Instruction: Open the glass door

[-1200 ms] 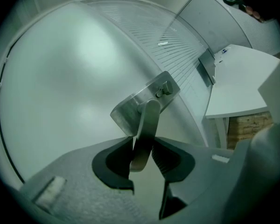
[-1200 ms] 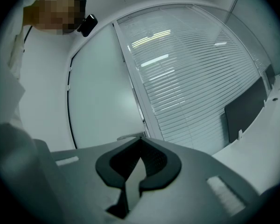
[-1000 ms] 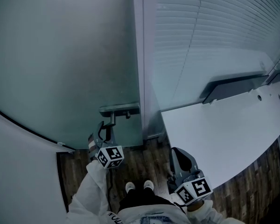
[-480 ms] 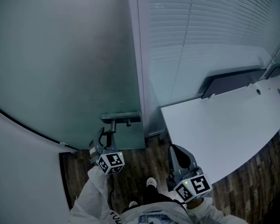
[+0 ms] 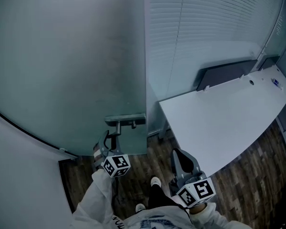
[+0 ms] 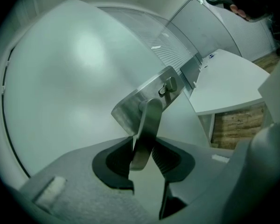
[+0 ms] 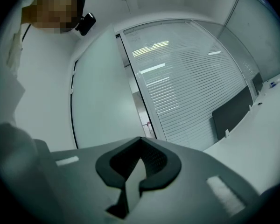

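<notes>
Plainly, the handle (image 6: pixel 148 118) of the glass door (image 5: pixel 62 61) is clamped between the jaws of the left gripper (image 6: pixel 142 150), which are set at a middling width. Its lever is pointed back along those jaws, toward the person. The door is faced straight ahead, its handle edge just beside the blinds (image 5: pixel 195 32) at the right. The right gripper (image 7: pixel 139 146) is held lower right, well apart from the handle, jaws drawn together on nothing. The opening move is judged to fall to the left gripper.

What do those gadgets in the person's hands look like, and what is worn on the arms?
The left gripper and right gripper are grey, with black ribbed pads. Each carries a white cube printed with black square markers. The sleeves are white.
</notes>
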A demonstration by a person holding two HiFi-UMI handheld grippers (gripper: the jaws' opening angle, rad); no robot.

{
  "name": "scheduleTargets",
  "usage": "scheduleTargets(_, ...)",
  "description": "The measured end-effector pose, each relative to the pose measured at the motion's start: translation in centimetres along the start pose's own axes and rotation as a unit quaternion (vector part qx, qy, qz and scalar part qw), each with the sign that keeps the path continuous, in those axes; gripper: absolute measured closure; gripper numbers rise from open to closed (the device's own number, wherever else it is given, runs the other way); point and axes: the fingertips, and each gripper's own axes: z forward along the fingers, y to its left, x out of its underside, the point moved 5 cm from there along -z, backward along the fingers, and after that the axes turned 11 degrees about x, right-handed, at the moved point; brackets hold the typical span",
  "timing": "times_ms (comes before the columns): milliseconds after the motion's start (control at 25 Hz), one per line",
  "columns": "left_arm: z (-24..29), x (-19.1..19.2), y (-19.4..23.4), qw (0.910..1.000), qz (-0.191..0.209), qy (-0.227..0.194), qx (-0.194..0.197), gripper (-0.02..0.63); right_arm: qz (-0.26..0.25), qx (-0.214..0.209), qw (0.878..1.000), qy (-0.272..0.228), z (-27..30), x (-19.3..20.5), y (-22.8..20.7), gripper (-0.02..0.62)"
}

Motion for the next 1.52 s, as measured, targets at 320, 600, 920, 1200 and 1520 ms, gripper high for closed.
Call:
scheduleTargets(320,-3.5,1.2,-1.8,0.9993,0.018,-0.022,0.022,0.482,-0.002,0.031,0.999,-0.013,-6.0,1.9,3.2,0.591)
scheduleTargets(600,-7.0,2.4,-3.0,0.9981,0.035,-0.035,0.038,0.482,-0.007,0.056,0.998,-0.029,-10.7,2.1,5.2,0.591)
scheduleTargets(920,-12.1,4.7,-4.7,0.9970,0.045,-0.041,0.047,0.483,-0.015,0.066,0.997,-0.039,-16.8,3.2,8.0,0.591)
scheduleTargets(1200,-13.4,4.6,-4.5,0.9966,0.051,-0.039,0.051,0.483,-0.019,0.072,0.997,-0.029,-18.0,2.1,8.5,0.591)
scheduleTargets(1520,-18.0,6.9,-5.7,0.9975,0.050,-0.033,0.037,0.486,-0.014,0.049,0.999,-0.017,-21.6,3.7,9.1,0.591)
